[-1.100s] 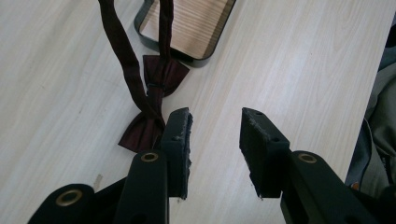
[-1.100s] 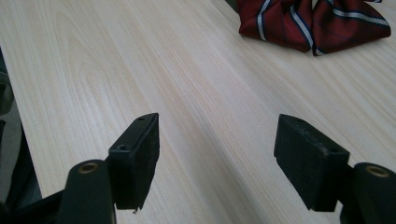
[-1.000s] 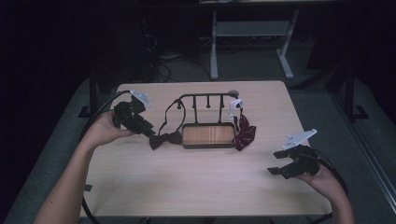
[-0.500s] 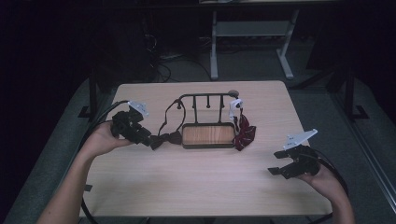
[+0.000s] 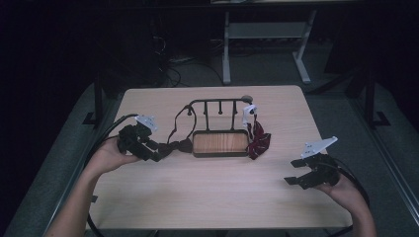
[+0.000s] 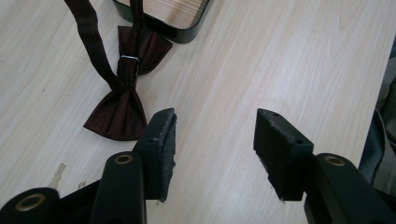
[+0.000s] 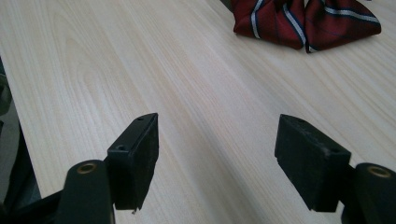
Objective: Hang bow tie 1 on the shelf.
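A dark maroon bow tie (image 5: 179, 146) lies on the table just left of a black rack with a wooden base (image 5: 220, 142); its strap runs up to the rack's rail. In the left gripper view the bow tie (image 6: 122, 100) lies just ahead and left of the jaws, untouched. My left gripper (image 5: 159, 154) (image 6: 215, 140) is open with nothing in it. A red striped tie (image 5: 258, 140) (image 7: 303, 18) lies bunched against the rack's right end. My right gripper (image 5: 295, 174) (image 7: 217, 158) hovers open over bare wood at the near right, well short of that tie.
The light wooden table (image 5: 217, 197) has bare room in front of the rack. A white tag (image 5: 249, 110) hangs at the rack's right post. Beyond the far edge stands a white desk frame (image 5: 262, 34). The surroundings are dark.
My left gripper has drawn back a little to the left, away from the bow tie. The right gripper and both ties have stayed put.
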Demonstrator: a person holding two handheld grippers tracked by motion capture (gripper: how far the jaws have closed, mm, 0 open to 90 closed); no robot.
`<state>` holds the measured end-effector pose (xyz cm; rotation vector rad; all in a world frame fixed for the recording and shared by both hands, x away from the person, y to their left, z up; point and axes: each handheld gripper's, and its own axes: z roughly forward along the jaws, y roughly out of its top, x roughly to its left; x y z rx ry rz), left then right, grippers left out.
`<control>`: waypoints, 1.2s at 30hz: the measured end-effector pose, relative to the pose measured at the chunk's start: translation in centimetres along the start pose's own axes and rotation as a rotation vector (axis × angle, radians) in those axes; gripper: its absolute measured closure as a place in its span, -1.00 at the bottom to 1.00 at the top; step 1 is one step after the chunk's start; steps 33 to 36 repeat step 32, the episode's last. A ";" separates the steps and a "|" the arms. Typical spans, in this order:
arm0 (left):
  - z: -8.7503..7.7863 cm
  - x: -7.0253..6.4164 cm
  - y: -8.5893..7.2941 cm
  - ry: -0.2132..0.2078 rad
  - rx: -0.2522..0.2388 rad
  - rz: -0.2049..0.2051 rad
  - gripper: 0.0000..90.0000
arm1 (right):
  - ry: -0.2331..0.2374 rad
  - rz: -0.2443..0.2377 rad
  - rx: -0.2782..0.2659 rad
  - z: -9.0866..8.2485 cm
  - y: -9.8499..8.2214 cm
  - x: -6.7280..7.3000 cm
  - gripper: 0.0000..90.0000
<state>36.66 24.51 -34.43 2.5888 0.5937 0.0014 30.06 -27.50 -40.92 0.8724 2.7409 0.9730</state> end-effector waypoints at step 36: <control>2.5 -2.4 -3.5 -0.001 -0.040 0.000 -0.11 | -0.002 0.018 0.004 0.0 -0.2 0.0 -0.34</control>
